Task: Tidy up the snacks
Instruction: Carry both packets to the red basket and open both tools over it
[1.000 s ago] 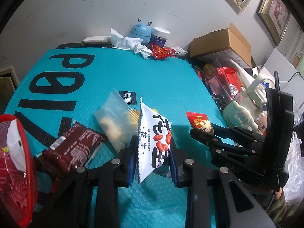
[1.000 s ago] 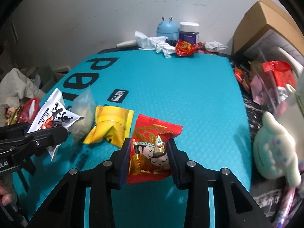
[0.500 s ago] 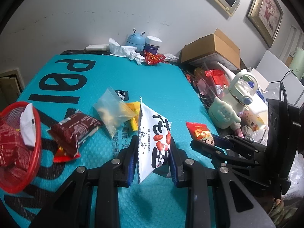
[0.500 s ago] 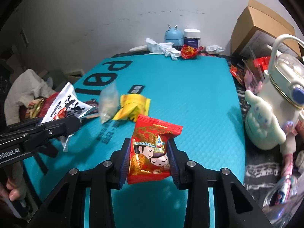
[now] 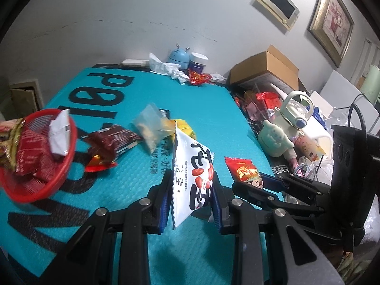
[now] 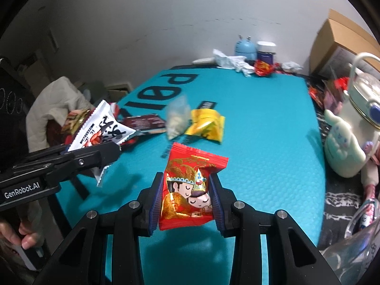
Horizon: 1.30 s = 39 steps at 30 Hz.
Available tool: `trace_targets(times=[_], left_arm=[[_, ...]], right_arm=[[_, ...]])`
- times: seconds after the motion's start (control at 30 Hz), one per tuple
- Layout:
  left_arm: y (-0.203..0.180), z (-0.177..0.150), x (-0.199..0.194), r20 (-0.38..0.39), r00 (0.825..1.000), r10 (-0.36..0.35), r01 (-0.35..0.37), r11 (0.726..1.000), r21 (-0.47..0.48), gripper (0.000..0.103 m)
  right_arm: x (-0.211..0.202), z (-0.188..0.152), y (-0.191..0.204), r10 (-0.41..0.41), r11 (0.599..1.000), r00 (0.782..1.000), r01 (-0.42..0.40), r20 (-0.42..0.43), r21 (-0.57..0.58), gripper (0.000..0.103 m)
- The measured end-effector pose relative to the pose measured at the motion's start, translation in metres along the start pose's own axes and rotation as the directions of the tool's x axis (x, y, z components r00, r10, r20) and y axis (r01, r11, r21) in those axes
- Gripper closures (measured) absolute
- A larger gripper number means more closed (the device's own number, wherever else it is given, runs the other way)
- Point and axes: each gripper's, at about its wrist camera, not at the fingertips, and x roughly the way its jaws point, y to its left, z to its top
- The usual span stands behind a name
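Left gripper: we see its jaws clamped on the white peanut packet, which stands upright between the blue pads, clear of the teal mat.
Right gripper: we see its jaws clamped on the red candy packet printed with a cartoon couple, held above the mat.
Landmark: we take the red mesh basket at the mat's left edge as reference.
Basket contents: dark red packets and one white packet that leans on the rim.
Dark brown packet: lies on the mat just beside the basket, toward the mat's middle; a red-orange wrapper peeks from under it.
Clear bag: on the mat beyond the brown packet as seen from the basket, its contents pale and blurred.
Yellow packet: touching the clear bag, on the side away from the basket.
Peanut packet: in the air near the basket, on its mat side.
Red candy packet: in the air, farther from the basket than the peanut packet.
Far edge of the mat: blue round gadget, dark jar, crumpled tissue, well apart from the basket.
Off the mat, opposite side from the basket: cream kettle, pale green plush figure, cardboard box.
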Motion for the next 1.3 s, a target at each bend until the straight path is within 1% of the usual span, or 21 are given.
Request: trace_targets(times=[0.1,0.37,0.63,0.87,1.03,1.13,1.3], left_arm=[[0.007,-0.004,-0.012,0.016,1.000,0.021,-0.020,1.000,-0.017,0.074],[0.031,-0.011,-0.042,0.063,0.995,0.076,-0.071,0.995,-0.076,0.074],[0.060,-0.013,-0.065,0.109,0.984,0.143,-0.126,0.981,-0.148,0.074],[0.086,-0.014,-0.079,0.138,0.972,0.190,-0.159,0.966,-0.205,0.074],[0.102,-0.010,-0.090,0.166,0.959,0.230,-0.192,0.957,-0.218,0.074],[0.112,-0.007,-0.094,0.182,0.952,0.245,-0.203,0.954,-0.221,0.074],[0.127,-0.002,-0.093,0.193,0.945,0.263,-0.219,0.950,-0.221,0.074]], right_arm=[[0.001,0.002,0.010,0.058,0.998,0.998,-0.058,-0.004,-0.009,0.066],[0.007,0.012,0.048,0.123,0.987,0.992,-0.124,-0.019,-0.103,0.066],[0.018,0.028,0.083,0.200,0.962,0.979,-0.205,-0.044,-0.178,0.066],[0.030,0.042,0.110,0.232,0.940,0.971,-0.240,-0.062,-0.243,0.066],[0.043,0.056,0.129,0.254,0.922,0.965,-0.261,-0.063,-0.287,0.066],[0.049,0.064,0.139,0.254,0.916,0.966,-0.257,-0.051,-0.308,0.066],[0.061,0.077,0.150,0.266,0.907,0.963,-0.263,-0.036,-0.328,0.066]])
